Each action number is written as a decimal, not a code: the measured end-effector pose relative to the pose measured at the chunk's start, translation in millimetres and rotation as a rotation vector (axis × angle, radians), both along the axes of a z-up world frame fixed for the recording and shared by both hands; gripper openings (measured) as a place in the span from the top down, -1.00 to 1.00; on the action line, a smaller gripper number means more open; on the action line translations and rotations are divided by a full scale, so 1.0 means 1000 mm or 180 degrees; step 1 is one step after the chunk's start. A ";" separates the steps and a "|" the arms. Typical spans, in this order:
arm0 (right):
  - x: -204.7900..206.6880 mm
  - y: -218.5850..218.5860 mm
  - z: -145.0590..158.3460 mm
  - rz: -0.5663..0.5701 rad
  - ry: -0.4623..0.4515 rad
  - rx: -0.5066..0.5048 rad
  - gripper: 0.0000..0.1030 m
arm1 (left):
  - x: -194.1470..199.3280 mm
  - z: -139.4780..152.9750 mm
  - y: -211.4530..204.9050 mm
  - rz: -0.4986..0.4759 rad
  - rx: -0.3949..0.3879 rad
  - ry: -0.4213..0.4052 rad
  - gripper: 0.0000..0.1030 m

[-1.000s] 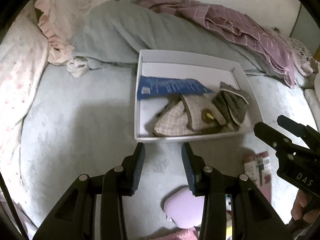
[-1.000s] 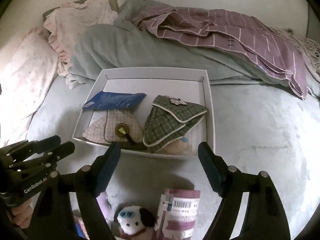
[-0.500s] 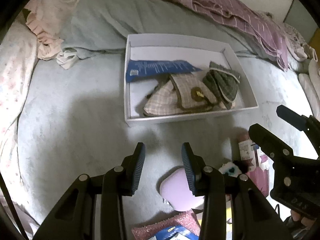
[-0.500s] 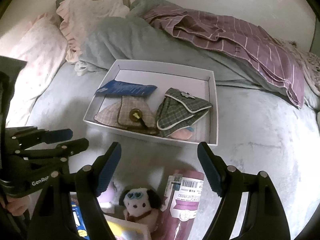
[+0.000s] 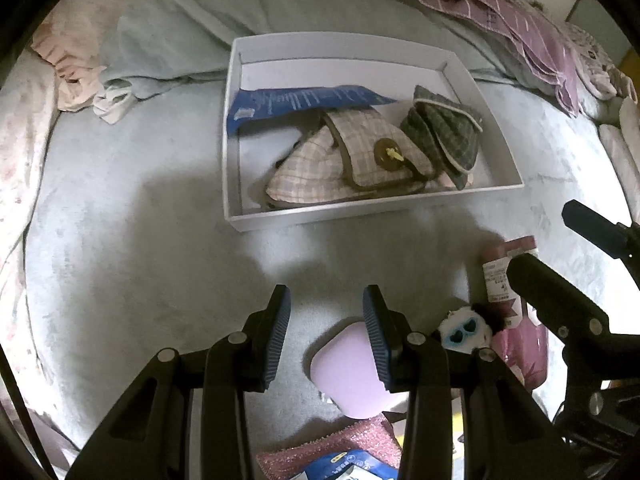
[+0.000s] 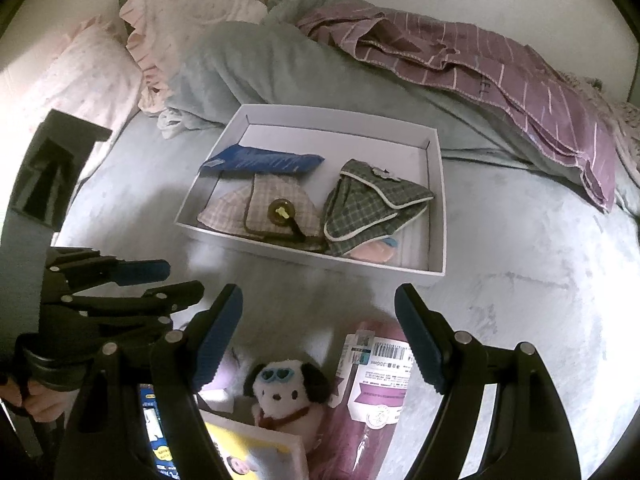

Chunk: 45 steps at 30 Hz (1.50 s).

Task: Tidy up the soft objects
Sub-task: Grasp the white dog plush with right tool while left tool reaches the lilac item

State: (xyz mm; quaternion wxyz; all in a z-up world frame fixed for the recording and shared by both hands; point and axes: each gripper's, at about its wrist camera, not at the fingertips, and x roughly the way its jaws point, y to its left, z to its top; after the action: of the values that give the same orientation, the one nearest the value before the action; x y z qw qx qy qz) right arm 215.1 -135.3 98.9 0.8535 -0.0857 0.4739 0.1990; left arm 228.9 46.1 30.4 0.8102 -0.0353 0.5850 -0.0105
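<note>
Right wrist view: box (image 6: 436, 200) mid-bed already holds two plaid pouches (image 6: 372, 204) and a blue pack (image 6: 264, 160). Plush dog (image 6: 286, 390), pink roll (image 6: 376, 384), lilac case (image 5: 348, 376) wait at near edge. Both jaws spread, empty.

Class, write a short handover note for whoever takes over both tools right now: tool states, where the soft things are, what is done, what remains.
Left tool: open, empty, above the lilac pouch.
Right tool: open wide, empty, above the plush dog and pink pack.
Done: blue packet, beige plaid pouch and green plaid pouch lie in the white box.
Left: dog, pink pack and lilac pouch lie on the bed, outside the box.
</note>
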 end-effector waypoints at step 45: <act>-0.011 0.015 -0.094 0.0508 0.1125 -0.0649 -0.45 | -0.015 -0.040 -0.024 -0.0945 -0.0126 0.0523 0.27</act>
State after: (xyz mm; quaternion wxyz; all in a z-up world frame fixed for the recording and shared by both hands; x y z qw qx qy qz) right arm 204.5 -120.7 5.0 0.7256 -0.1725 0.6256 0.2289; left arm 214.2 21.8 -9.2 0.7483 0.0347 0.6477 -0.1387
